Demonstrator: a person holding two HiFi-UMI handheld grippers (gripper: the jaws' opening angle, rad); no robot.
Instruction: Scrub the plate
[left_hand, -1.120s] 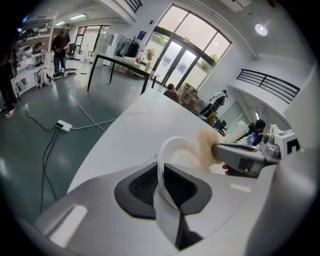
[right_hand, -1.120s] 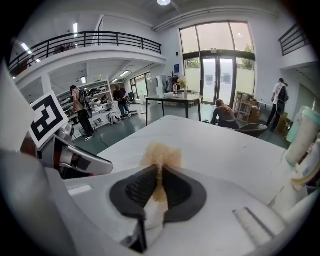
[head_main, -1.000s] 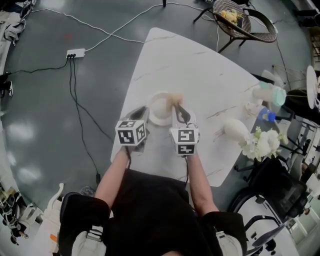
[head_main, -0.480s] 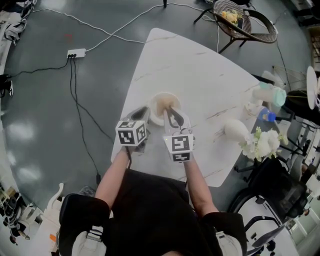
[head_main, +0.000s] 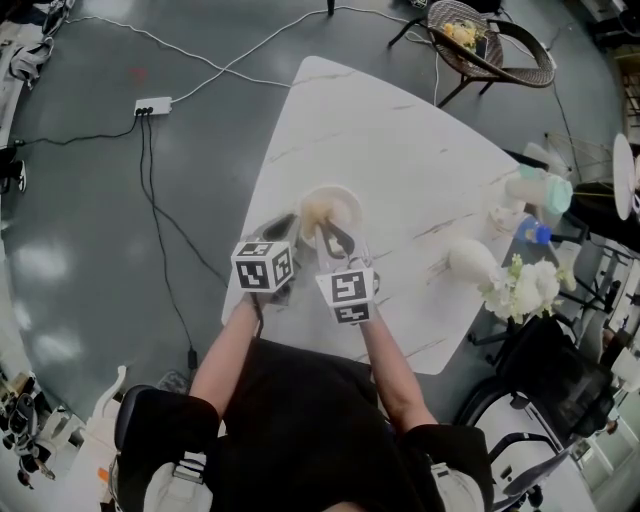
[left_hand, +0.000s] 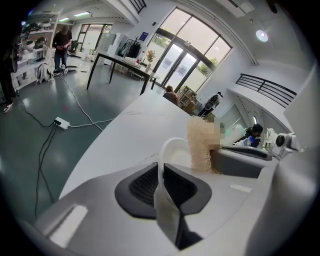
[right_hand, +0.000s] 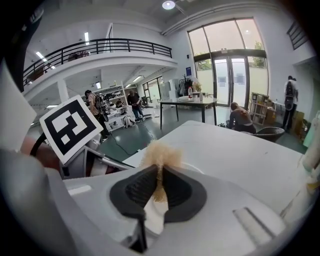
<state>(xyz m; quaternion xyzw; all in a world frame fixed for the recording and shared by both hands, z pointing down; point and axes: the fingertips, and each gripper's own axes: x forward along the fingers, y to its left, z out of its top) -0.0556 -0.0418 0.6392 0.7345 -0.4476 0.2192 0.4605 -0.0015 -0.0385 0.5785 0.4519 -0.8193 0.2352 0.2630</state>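
Observation:
A small white plate (head_main: 335, 203) lies near the front edge of the white marble table (head_main: 400, 140). My left gripper (head_main: 293, 224) is shut on the plate's left rim; in the left gripper view the thin rim (left_hand: 161, 165) stands upright between the black pads. My right gripper (head_main: 324, 230) is shut on a tan fibrous scrubber (head_main: 312, 211), whose tuft rests on the left part of the plate's inside. In the right gripper view the scrubber (right_hand: 160, 155) pokes out above the closed pads. The scrubber (left_hand: 201, 147) also stands against the plate in the left gripper view.
At the table's right edge stand a pale green bottle (head_main: 542, 188), a white rounded vessel (head_main: 470, 258) and white flowers (head_main: 527, 286). A wicker chair (head_main: 485, 40) is beyond the far end. A power strip (head_main: 152, 105) and cables lie on the grey floor at left.
My right gripper has carried the scrubber leftward across the plate, from its right rim to its left part. The left gripper and the plate have kept still.

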